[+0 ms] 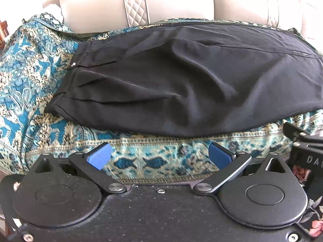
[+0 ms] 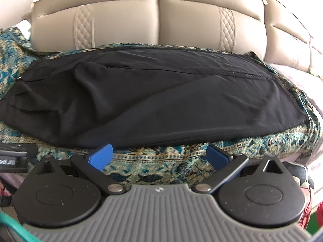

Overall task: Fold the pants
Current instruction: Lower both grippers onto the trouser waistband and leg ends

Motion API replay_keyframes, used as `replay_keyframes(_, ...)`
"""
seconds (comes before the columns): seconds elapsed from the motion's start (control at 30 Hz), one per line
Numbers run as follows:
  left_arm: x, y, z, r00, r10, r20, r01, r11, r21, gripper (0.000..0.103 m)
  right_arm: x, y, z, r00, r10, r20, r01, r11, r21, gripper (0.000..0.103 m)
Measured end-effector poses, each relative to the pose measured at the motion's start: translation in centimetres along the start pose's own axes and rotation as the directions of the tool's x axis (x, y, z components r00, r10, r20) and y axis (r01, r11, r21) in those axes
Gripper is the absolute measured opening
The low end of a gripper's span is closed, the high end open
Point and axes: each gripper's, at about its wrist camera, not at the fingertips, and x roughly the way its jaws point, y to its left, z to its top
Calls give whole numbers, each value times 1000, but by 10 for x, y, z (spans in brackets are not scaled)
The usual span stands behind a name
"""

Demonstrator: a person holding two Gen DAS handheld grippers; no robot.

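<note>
I hold my left gripper point(image 1: 159, 156) and right gripper point(image 2: 159, 156) spread wide and empty just short of the black pants point(image 1: 181, 80), which lie lengthwise on the patterned teal cover point(image 1: 30, 64) before the beige sofa back point(image 2: 161, 20).

A teal and beige paisley throw point(image 1: 30, 64) covers the seat of a beige leather sofa point(image 2: 161, 20) with quilted strips.

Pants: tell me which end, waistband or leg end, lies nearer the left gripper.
The waistband end, with its small silver button, lies on the left gripper's side; the leg end stretches away rightward.
</note>
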Motion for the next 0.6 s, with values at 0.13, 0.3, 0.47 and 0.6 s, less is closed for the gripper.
replay_keyframes(0.13, 7, 10, 12, 1000, 18, 18, -18, 1000, -9, 103, 15, -10, 9, 1000, -17, -2, 18, 999, 40, 103)
replay_keyframes(0.3, 17, 24, 29, 996, 68, 50, -67, 997, -26, 103, 32, -18, 23, 998, -46, 38, 45, 998, 32, 103)
replay_keyframes(0.47, 44, 46, 37, 992, 110, 62, -103, 990, -99, 103, 58, -24, 30, 999, -39, 38, 37, 999, 39, 103)
replay_keyframes(0.6, 76, 65, 42, 993, 119, -9, -119, 982, -149, 103, 79, -21, 29, 999, -32, 37, 31, 999, 20, 103)
